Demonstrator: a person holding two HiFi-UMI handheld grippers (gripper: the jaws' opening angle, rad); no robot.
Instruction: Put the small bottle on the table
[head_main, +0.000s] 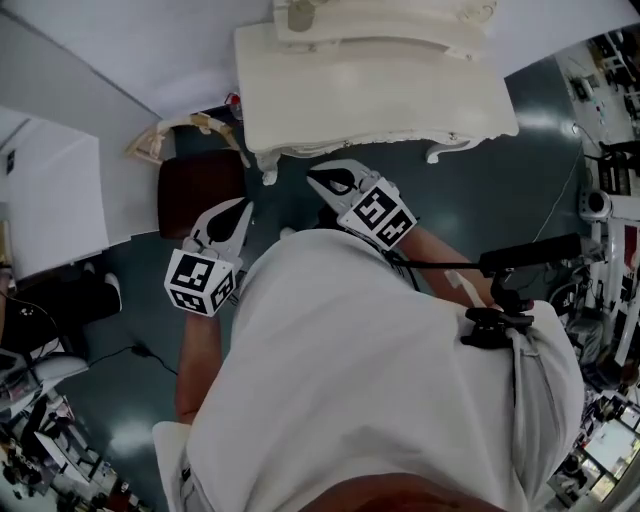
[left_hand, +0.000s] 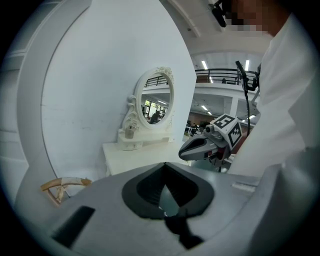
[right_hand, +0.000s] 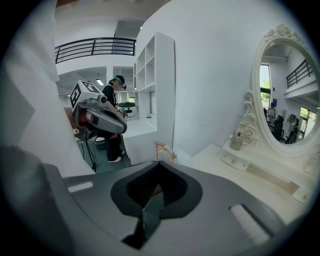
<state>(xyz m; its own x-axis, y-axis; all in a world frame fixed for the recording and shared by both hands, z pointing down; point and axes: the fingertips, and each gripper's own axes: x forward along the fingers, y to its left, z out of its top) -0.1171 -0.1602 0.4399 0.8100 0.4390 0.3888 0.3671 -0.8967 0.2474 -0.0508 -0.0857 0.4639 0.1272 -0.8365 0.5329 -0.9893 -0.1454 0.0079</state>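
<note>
— Looking for the small bottle (head_main: 299, 14): where is it seen?

— It is seen upright on the raised ledge at the foot of the oval mirror (left_hand: 157, 97), at the back of the white dressing table (head_main: 380, 100). In the right gripper view it is set just left of the mirror's frame, beside the carved scroll.

— Is it held by anything?

— No. It is touched by neither claw and stands well apart from both.

— How are the claws found?

— The left gripper (head_main: 243, 205) is closed, its jaws brought tip to tip with nothing between them. The right gripper (head_main: 312, 177) is likewise closed and empty. Both are held side by side over the dark floor, short of the table's front edge, and are pointed toward it.

— What else is seen nearby?

— A dark brown seat (head_main: 200, 190) is placed just beside the left gripper, and a tan wooden frame (head_main: 160, 140) is seen by the wall.
</note>
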